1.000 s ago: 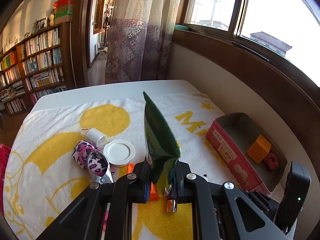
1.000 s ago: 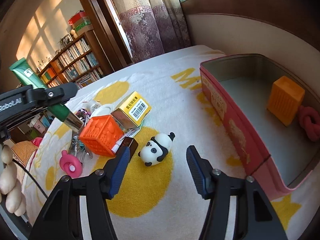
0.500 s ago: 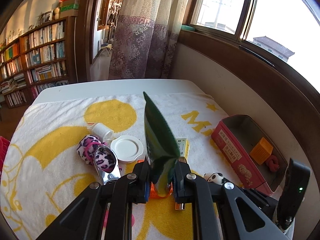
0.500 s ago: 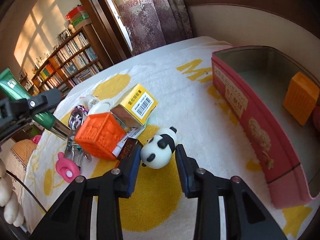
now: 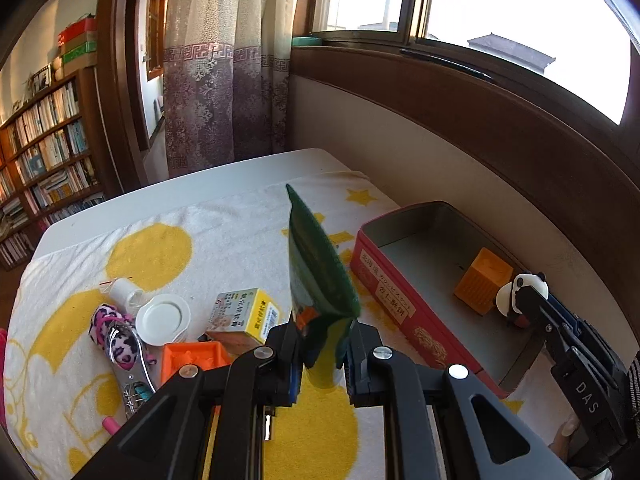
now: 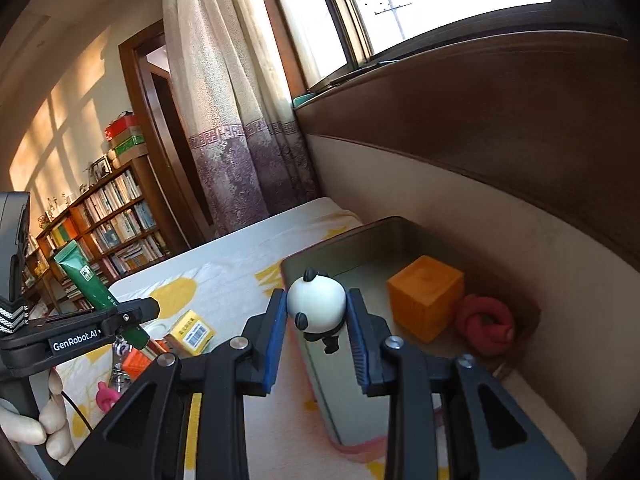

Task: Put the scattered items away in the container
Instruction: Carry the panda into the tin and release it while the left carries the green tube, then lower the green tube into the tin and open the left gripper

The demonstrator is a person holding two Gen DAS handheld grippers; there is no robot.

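Container (image 5: 404, 300), a red tin on the towel's window side, already holds an orange block (image 5: 482, 286) and a red knot (image 6: 484, 324). Left gripper (image 5: 322, 354) clamps a green tube (image 5: 316, 272); right gripper (image 6: 316, 322) pinches a panda (image 6: 318, 304) above the tin. Yellow box (image 5: 244, 316), orange cube (image 5: 192, 360), lid (image 5: 162, 314) and clips remain outside.

Your tin (image 5: 384, 280) sits right of the clutter on the towel (image 5: 224, 220); in it a block (image 6: 426, 300) lies left of a knot (image 6: 486, 324), the panda (image 6: 318, 304) above its near wall
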